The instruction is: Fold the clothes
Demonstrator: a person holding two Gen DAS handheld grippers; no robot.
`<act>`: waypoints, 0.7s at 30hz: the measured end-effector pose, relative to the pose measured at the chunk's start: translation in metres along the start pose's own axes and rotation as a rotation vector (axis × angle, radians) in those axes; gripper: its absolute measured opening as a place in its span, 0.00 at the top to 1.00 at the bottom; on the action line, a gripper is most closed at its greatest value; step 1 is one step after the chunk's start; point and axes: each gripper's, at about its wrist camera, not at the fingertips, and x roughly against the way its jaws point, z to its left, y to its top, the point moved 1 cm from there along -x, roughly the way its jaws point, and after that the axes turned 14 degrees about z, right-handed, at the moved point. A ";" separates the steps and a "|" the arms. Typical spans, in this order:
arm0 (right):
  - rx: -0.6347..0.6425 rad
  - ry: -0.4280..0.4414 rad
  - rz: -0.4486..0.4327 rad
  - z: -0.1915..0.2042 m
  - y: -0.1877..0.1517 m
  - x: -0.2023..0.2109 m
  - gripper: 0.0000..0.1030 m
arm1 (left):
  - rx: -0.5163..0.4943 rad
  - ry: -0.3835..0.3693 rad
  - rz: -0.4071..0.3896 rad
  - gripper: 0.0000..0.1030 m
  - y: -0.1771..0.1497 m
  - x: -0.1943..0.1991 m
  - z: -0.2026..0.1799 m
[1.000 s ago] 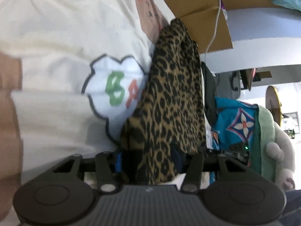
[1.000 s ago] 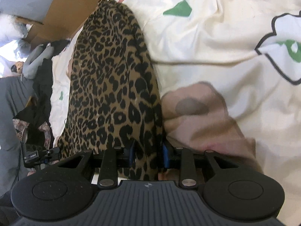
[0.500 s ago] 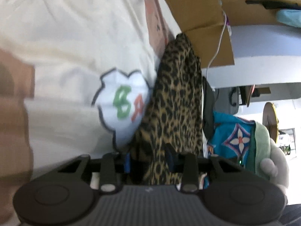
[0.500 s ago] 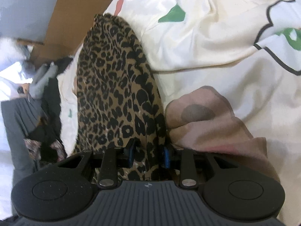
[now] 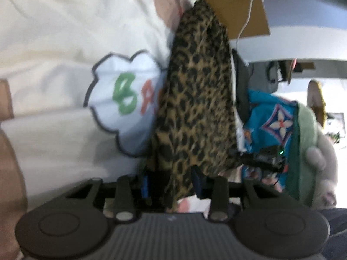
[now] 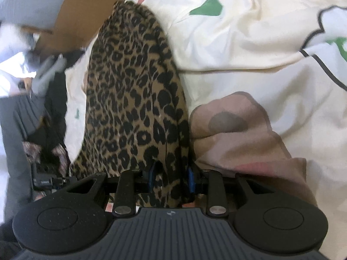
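Note:
A leopard-print garment (image 5: 199, 99) lies in a long narrow strip on a cream printed bedspread (image 5: 65, 32). One end of it runs between the fingers of my left gripper (image 5: 171, 183), which is shut on the fabric. In the right wrist view the same leopard-print garment (image 6: 134, 99) stretches away from my right gripper (image 6: 171, 176), whose blue pads pinch its other end. The strip hangs taut between the two grippers, a little above the bedspread (image 6: 249, 43).
A cardboard box (image 5: 238, 6) with a white cable (image 5: 245, 23) stands beyond the garment. A blue patterned cloth (image 5: 271, 117) and a pale plush toy (image 5: 325, 156) lie to the right. Dark clothes (image 6: 52, 112) are piled left of the right gripper.
My left gripper's jaws have narrowed onto the leopard fabric and the view has tilted slightly. The right gripper keeps its grip and has not moved.

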 end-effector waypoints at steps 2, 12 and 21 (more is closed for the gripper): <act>0.011 -0.017 0.010 0.003 0.002 -0.002 0.69 | 0.008 -0.006 -0.013 0.67 -0.002 -0.003 0.004; 0.070 -0.062 0.055 0.019 0.002 0.004 0.94 | 0.081 -0.019 -0.040 0.93 -0.016 -0.007 0.007; 0.083 -0.002 0.004 0.038 -0.002 0.034 0.95 | 0.065 -0.019 -0.064 0.95 -0.036 0.019 -0.038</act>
